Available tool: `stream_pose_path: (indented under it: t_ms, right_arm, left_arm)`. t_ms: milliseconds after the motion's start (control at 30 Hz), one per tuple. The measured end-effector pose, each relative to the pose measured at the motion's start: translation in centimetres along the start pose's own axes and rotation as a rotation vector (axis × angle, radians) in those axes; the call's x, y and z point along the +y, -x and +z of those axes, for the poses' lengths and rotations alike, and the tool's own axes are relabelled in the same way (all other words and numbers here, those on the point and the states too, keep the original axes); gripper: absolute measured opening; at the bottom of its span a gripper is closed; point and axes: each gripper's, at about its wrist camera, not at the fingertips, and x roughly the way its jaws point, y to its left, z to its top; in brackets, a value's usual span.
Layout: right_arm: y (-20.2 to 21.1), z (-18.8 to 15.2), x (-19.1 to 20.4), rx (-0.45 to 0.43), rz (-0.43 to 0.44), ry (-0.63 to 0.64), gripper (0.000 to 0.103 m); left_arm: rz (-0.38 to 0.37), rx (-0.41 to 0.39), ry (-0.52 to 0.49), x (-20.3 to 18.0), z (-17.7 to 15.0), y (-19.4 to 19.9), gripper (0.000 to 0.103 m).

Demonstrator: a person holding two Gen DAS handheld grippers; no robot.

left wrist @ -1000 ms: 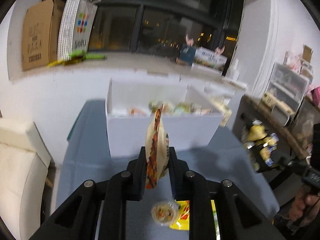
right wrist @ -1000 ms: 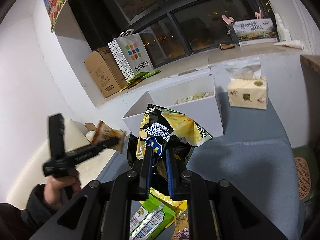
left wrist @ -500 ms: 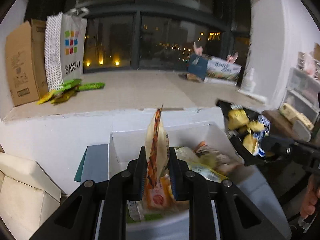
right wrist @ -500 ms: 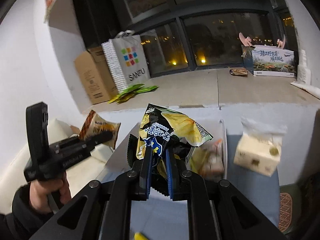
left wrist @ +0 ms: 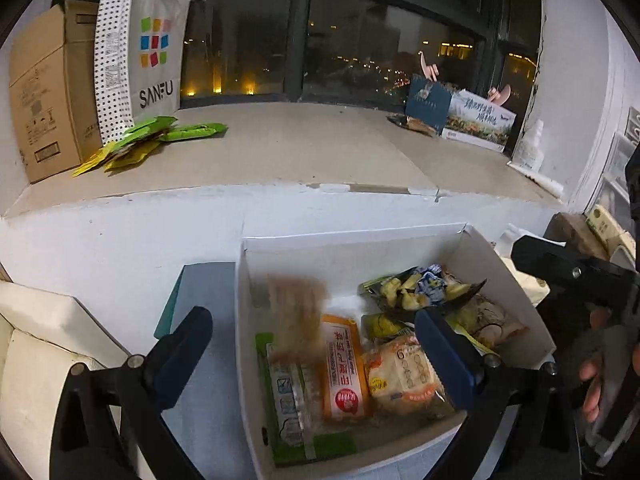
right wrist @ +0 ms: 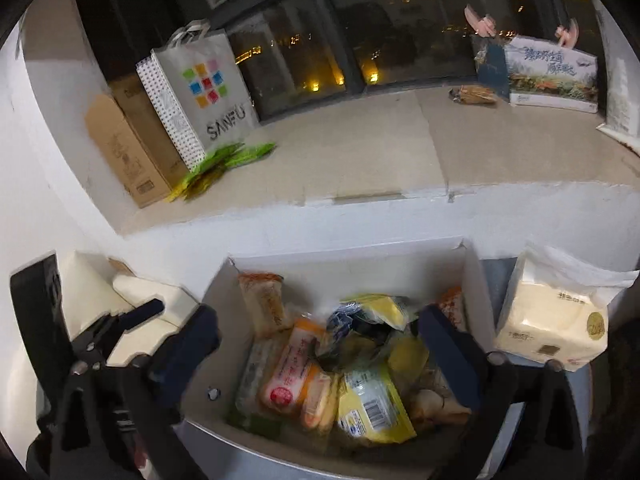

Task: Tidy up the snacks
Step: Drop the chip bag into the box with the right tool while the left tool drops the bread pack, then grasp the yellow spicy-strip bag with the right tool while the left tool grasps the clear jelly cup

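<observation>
A white box [left wrist: 360, 240] [right wrist: 216, 364] holds several snack packets. My left gripper [left wrist: 316, 348] is open above it. A tan snack bag [left wrist: 298, 320] is blurred in mid-fall just below it; it also shows at the box's back left in the right wrist view [right wrist: 264, 304]. My right gripper [right wrist: 320, 344] is open over the box. A black and yellow chip bag [right wrist: 368, 320] [left wrist: 420, 292] lies on top of the other packets. An orange packet [left wrist: 344, 368] [right wrist: 288, 372] lies in the middle. The right gripper's body shows at the right edge of the left wrist view [left wrist: 572, 276].
A tissue pack [right wrist: 552, 320] stands right of the box on the grey table [left wrist: 208, 360]. The window ledge behind holds a cardboard box [left wrist: 48, 92], a SANFU bag [left wrist: 140, 56], green packets [left wrist: 156, 136] and a printed box [left wrist: 476, 120]. A cream cushion [left wrist: 36, 360] is at left.
Both grippers moved closer over the box and opened. The tan bag dropped from the left gripper and the chip bag from the right into the box.
</observation>
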Motion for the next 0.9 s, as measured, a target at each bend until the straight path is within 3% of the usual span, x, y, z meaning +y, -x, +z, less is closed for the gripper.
stream_pose_path:
  t_ms: [200, 333, 500, 633, 900]
  right_arm:
    - [3.0, -0.3, 0.4, -0.049, -0.009, 0.018, 0.103]
    - [6.5, -2.0, 1.7, -0.080, 0.018, 0.092, 0.103]
    - [11.6, -6.3, 2.8, -0.109, 0.047, 0.178, 0.103]
    - [15.4, -10.7, 3.5, -0.137, 0.047, 0.251, 0.103]
    - [21.1, -20.5, 2.6, -0.162, 0.014, 0.287, 0.103]
  left_arm:
    - [-0.034, -0.074, -0.029, -0.6, -1.5, 5.3, 0.103]
    - [-0.117, -0.166, -0.066, -1.7, -4.1, 10.7, 0.103]
    - [-0.180, -0.230, -0.089, -2.8, -8.5, 16.9, 0.103]
    - [-0.178, -0.252, -0.087, -2.8, -12.6, 20.4, 0.103]
    - [-0.193, -0.195, 0.003, -2.0, -20.8, 23.3, 0.103]
